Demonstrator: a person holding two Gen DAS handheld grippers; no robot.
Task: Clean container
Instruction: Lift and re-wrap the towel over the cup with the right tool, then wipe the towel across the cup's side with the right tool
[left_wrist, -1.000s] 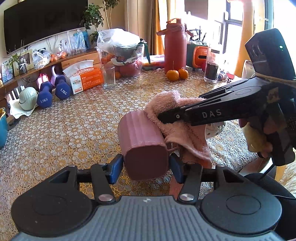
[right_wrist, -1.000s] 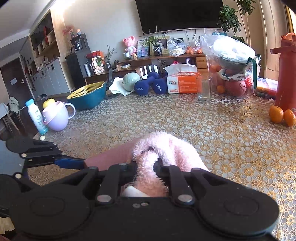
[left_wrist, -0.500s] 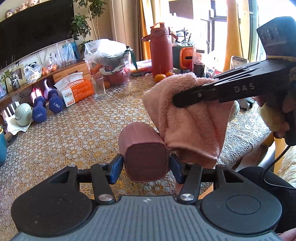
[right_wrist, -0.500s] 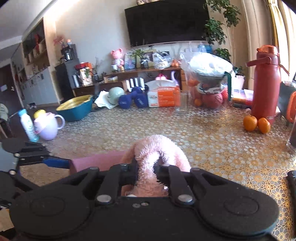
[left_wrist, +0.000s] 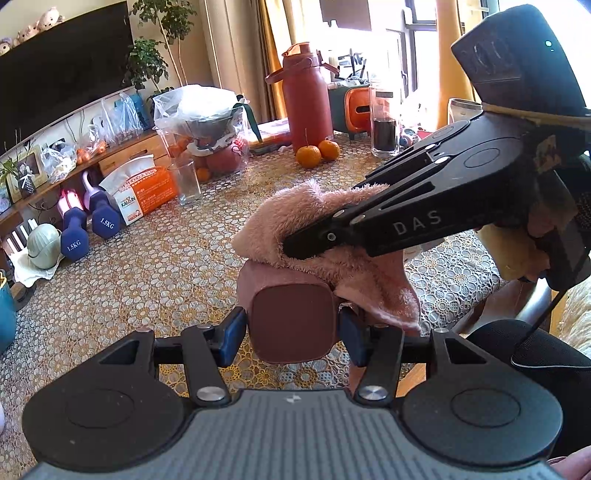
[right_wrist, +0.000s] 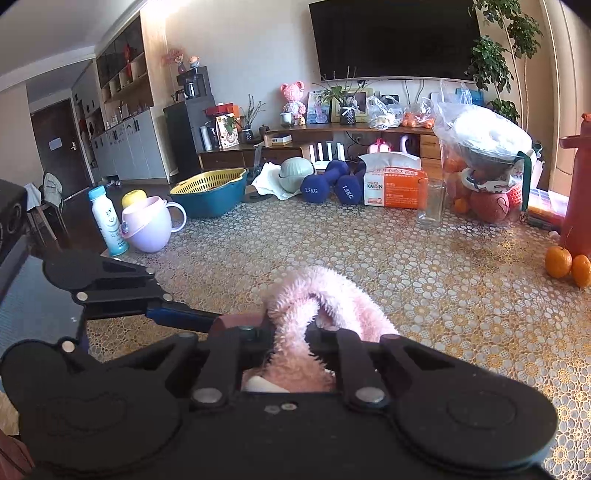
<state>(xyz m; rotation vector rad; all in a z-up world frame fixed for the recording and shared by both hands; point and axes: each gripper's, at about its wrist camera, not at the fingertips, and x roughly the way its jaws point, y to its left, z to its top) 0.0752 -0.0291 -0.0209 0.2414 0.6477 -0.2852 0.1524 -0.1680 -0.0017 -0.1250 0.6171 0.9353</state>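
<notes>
- Above the bench (left_wrist: 155, 266), in our left tool (left_wrist: 291, 330), we hold the container (left_wrist: 293, 325), its blue pads clamped on both sides, flat base toward the camera.
- Our right tool (right_wrist: 312, 334) pinches the pink cloth (left_wrist: 314, 206) between nearly closed fingers.
- The cloth drapes over the container's top and far side, touching it.
- Two oranges (left_wrist: 317, 152) sit well apart, beside a red flask (left_wrist: 308, 99).

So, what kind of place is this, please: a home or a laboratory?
Most likely a home living room. A large television hangs on the wall above a low wooden cabinet crowded with photo frames and plants, and everyday things such as dumbbells and a tissue box stand on the lace-covered table.
</notes>
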